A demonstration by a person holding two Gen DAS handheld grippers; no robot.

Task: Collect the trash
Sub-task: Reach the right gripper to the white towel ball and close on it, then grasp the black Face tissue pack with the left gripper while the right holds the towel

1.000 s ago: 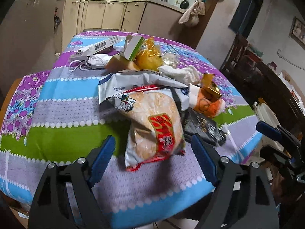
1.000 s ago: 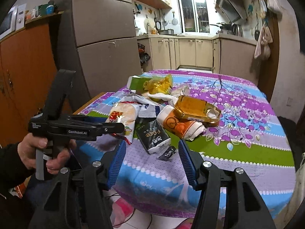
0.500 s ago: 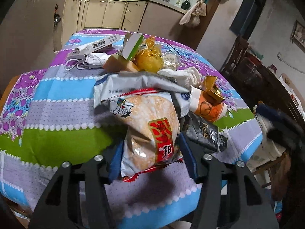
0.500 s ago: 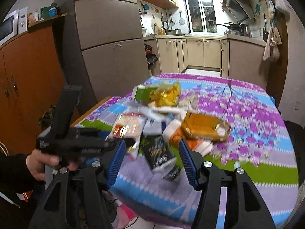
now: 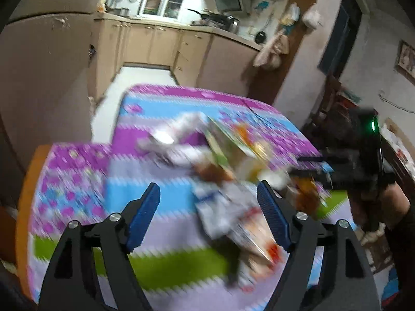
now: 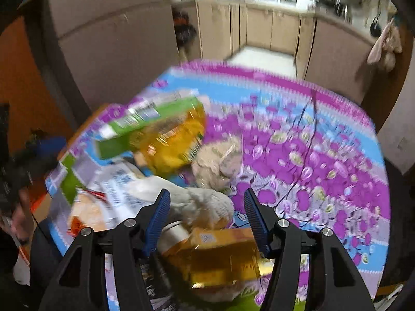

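A heap of trash lies on a table with a striped, flowered cloth [image 6: 324,155]. In the right wrist view I see a green box [image 6: 145,121], a yellow crinkled bag [image 6: 171,140], a white crumpled wrapper [image 6: 197,202] and a gold foil packet [image 6: 220,259]. My right gripper [image 6: 207,220] is open, low over the gold packet and white wrapper. In the blurred left wrist view my left gripper [image 5: 208,217] is open and empty above the cloth [image 5: 160,267], left of the snack bags [image 5: 233,217]. The right gripper [image 5: 347,173] shows at the right.
Beige kitchen cabinets [image 5: 160,49] and a tall fridge [image 6: 116,51] stand beyond the table. A wooden post with hanging cloths [image 5: 272,51] is at the far right corner. An orange cupboard [image 6: 23,90] is left of the table.
Both grippers moved fast; both views are blurred. The left gripper opened, let go of the snack bag and pulled up and left. The right gripper moved forward over the heap.
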